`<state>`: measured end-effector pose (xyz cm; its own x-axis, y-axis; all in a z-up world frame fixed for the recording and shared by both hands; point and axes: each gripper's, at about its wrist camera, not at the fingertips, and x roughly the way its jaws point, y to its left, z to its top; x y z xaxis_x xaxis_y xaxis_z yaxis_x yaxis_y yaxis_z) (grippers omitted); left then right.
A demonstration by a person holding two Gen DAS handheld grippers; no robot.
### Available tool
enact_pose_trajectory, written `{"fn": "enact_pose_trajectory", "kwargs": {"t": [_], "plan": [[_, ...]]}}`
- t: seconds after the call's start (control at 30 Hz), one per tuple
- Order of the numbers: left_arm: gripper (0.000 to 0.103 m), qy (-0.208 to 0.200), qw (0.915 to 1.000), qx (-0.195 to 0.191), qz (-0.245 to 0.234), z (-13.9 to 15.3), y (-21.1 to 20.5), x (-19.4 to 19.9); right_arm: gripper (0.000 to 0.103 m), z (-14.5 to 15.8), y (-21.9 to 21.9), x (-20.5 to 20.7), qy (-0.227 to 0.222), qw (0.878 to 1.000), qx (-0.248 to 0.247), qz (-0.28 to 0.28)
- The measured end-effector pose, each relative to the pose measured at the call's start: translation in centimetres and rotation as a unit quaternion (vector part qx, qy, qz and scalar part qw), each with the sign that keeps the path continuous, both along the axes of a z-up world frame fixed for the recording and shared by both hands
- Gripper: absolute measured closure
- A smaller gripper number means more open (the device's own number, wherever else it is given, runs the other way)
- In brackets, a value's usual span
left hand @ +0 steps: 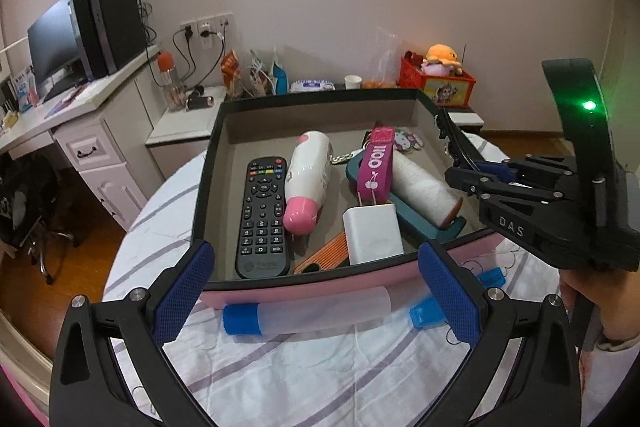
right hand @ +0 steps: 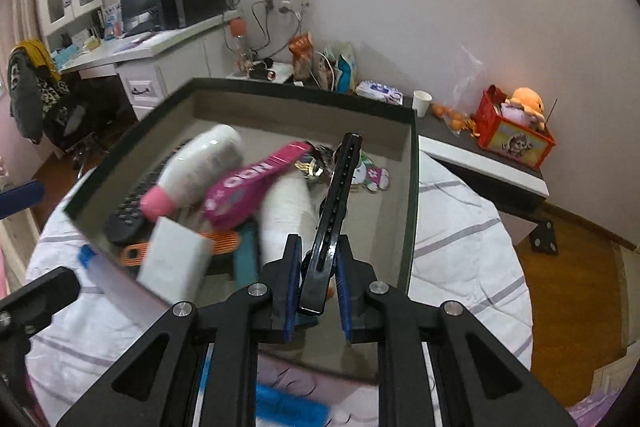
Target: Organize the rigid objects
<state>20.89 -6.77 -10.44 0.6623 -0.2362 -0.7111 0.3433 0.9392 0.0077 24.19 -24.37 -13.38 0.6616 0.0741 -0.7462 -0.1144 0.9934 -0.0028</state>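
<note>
Pinching a black comb (right hand: 335,211), the right gripper (right hand: 318,291) hangs over the box's near rim (right hand: 412,211); left gripper (left hand: 316,291) spread wide, empty.

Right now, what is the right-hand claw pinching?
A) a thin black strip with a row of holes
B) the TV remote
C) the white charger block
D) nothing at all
A: the right wrist view shows the right claw shut on a thin black strip with a row of holes, held over the box.
</note>
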Motion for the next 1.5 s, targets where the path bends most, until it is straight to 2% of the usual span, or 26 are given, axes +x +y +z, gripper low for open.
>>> {"fn": "enact_pose_trajectory", "kwargs": {"t": [0.13,0.2,0.27,0.33,0.37,0.4,0.47,0.57,0.63,0.7,0.93,1.17,1.5], "plan": [[0.0,0.002,1.0,0.001,0.003,-0.2,-0.1,0.0,0.082,0.0,-0.6,-0.4,-0.007,1.0,0.004,-0.007],[0.0,-0.003,1.0,-0.002,0.004,0.3,0.0,-0.4,0.053,0.9,-0.6,-1.2,-0.024,1.0,-0.002,-0.01],[0.0,-0.011,0.9999,-0.005,0.004,1.0,0.1,-1.1,0.044,2.2,-0.4,-1.7,-0.041,0.999,0.003,-0.012],[0.0,-0.02,0.9997,-0.006,0.008,1.9,0.3,-1.8,0.042,3.7,-0.2,-2.7,-0.057,0.998,0.001,-0.013],[0.0,-0.029,0.9995,-0.008,0.009,2.5,0.5,-2.4,0.038,4.5,0.1,-3.3,-0.064,0.998,-0.002,-0.012],[0.0,-0.035,0.9993,-0.01,0.01,3.1,0.7,-3.0,0.03,5.5,0.4,-4.2,-0.074,0.997,-0.004,-0.01],[0.0,-0.051,0.9985,-0.014,0.013,4.4,1.1,-4.2,0.022,7.2,1.0,-5.7,-0.095,0.995,-0.007,-0.007],[0.0,-0.082,0.9962,-0.017,0.023,6.6,1.9,-6.4,0.022,10.2,2.2,-8.7,-0.125,0.992,-0.009,0.001],[0.0,-0.103,0.9942,-0.023,0.025,8.2,2.6,-8.3,0.017,12.0,3.0,-10.9,-0.147,0.989,-0.013,0.006],[0.0,-0.122,0.9918,-0.027,0.03,9.6,3.3,-10.2,0.0,13.5,3.9,-13.2,-0.166,0.986,-0.019,0.012],[0.0,-0.175,0.9832,-0.041,0.031,13.3,5.3,-15.9,0.0,17.3,5.4,-19.5,-0.219,0.975,-0.038,0.006],[0.0,-0.224,0.9731,-0.044,0.033,16.7,6.8,-20.8,0.0,20.1,6.2,-24.4,-0.254,0.966,-0.044,0.005],[0.0,-0.228,0.9724,-0.04,0.028,16.7,7.1,-23.6,0.0,20.1,5.9,-27.3,-0.253,0.967,-0.041,-0.001]]}}
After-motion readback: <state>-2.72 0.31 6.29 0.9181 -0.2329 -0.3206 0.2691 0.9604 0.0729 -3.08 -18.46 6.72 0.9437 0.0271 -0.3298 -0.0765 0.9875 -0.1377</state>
